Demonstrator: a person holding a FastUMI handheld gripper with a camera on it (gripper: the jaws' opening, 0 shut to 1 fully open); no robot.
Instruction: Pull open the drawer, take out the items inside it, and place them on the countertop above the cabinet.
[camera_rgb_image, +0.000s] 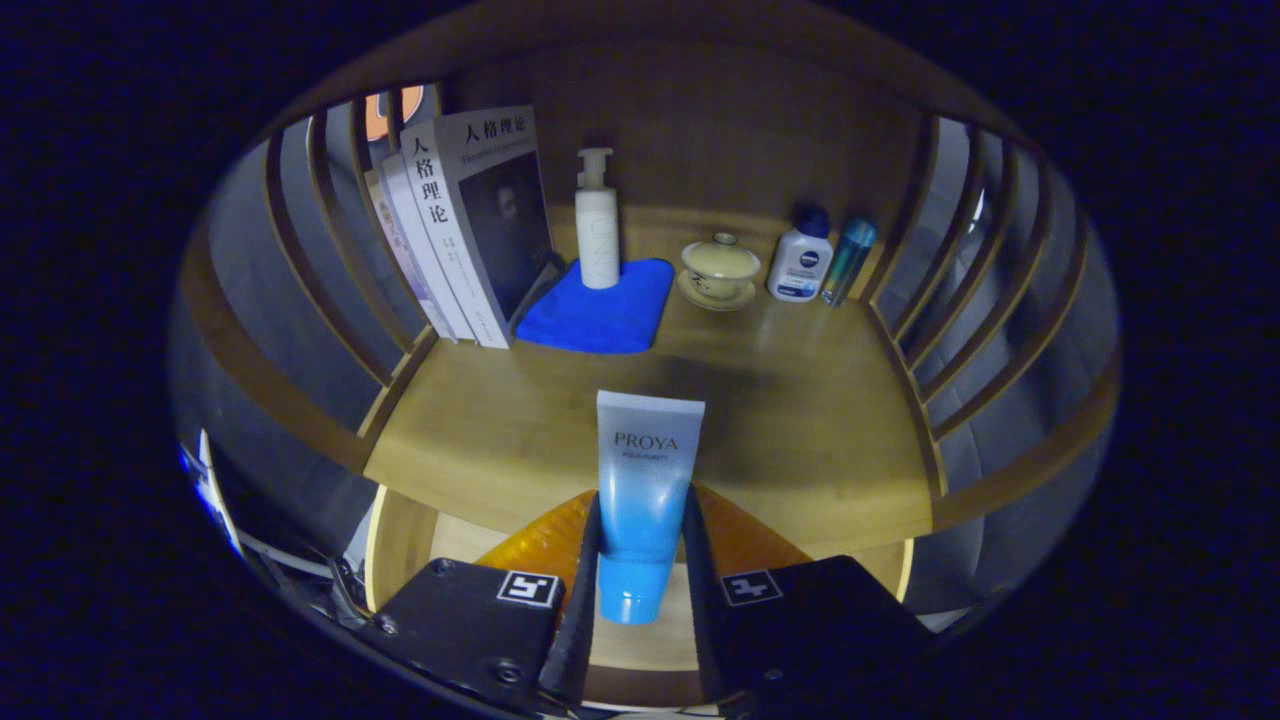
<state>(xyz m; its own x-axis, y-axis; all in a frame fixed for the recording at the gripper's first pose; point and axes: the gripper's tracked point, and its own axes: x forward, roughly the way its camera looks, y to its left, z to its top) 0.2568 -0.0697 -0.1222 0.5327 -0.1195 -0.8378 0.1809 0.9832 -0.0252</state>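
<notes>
Tube in your grip!
Your hand-held gripper (640, 560) clamps the tube (645, 500), cap toward 6 o'clock, long axis 12-to-6, drawer (400, 540) mostly hidden beneath.

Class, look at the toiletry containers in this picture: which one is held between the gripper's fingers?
The blue-and-white tube, cap down, clamped in the gripper. The pump bottle, small white bottle and teal bottle stand far beyond on the countertop.

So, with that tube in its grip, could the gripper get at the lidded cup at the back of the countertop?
Probably not yet: the gripper has its fingers shut on the tube. The path looks free, with bare countertop ahead up to the lidded cup.
</notes>
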